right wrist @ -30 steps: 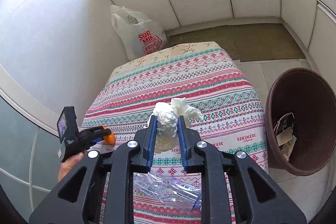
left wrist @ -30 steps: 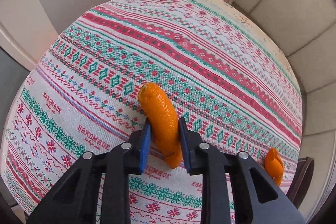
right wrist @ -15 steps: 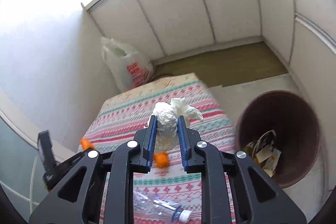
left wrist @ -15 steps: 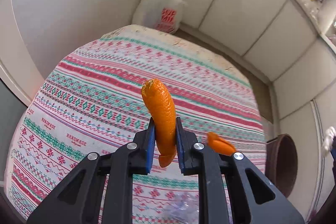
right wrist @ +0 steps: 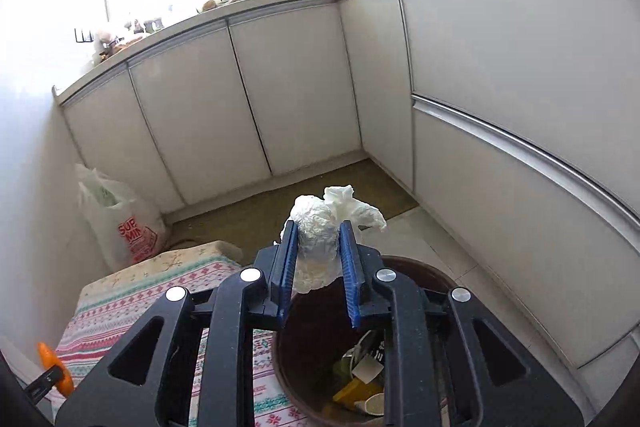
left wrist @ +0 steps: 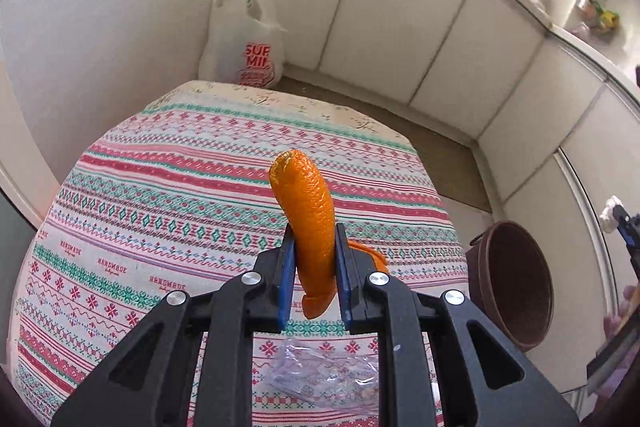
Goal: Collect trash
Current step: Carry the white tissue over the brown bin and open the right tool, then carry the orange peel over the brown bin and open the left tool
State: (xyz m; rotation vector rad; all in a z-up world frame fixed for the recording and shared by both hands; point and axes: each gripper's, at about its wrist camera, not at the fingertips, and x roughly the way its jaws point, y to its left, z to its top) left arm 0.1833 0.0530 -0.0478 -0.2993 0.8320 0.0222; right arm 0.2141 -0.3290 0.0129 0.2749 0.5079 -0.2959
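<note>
My left gripper (left wrist: 314,251) is shut on a long orange peel (left wrist: 306,211) and holds it above the patterned tablecloth (left wrist: 168,203). A second orange peel (left wrist: 370,253) lies on the cloth just right of the fingers. A crumpled clear plastic bottle (left wrist: 328,375) lies near the cloth's front edge. My right gripper (right wrist: 318,259) is shut on a crumpled white tissue (right wrist: 320,231) and holds it over the brown trash bin (right wrist: 412,271), which contains paper scraps. The bin also shows in the left wrist view (left wrist: 516,283), on the floor right of the table.
A white plastic shopping bag (left wrist: 244,39) stands on the floor behind the table against the wall. White cabinet doors (right wrist: 288,83) line the back and right. A brown mat (right wrist: 280,211) covers the floor by the cabinets.
My left gripper has lifted the orange peel higher above the cloth. My right gripper has carried the tissue right, from over the table to over the bin.
</note>
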